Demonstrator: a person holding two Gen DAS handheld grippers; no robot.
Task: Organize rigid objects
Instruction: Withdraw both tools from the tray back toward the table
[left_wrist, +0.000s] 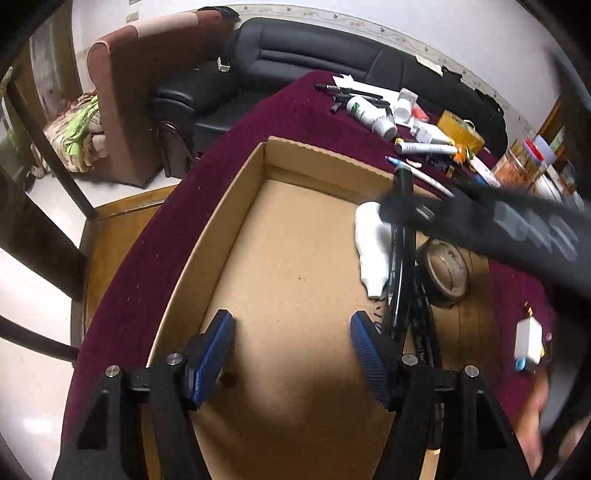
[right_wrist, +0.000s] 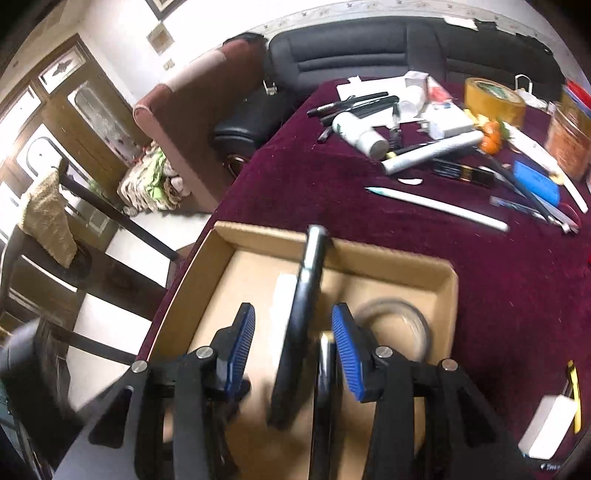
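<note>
A shallow cardboard box (left_wrist: 325, 162) lies on the maroon tablecloth. At its right side lie a white packet (left_wrist: 373, 251), black markers (left_wrist: 397, 280) and a tape roll (left_wrist: 447, 273). My left gripper (left_wrist: 291, 350) hovers open over the bare box floor with nothing between its blue pads. My right gripper (right_wrist: 293, 345) is open above the box (right_wrist: 369, 254). A blurred black marker (right_wrist: 304, 295) runs up between its pads, and neither pad touches it. The tape roll (right_wrist: 395, 317) shows just right of it.
Loose items crowd the far table: a white bottle (right_wrist: 356, 133), a white tube (right_wrist: 432, 153), a long white pen (right_wrist: 439, 208), a tan tape roll (right_wrist: 493, 99), a blue case (right_wrist: 537, 181), a jar (right_wrist: 567, 144). A small white box (right_wrist: 546, 428) sits near right. Dark chairs stand left.
</note>
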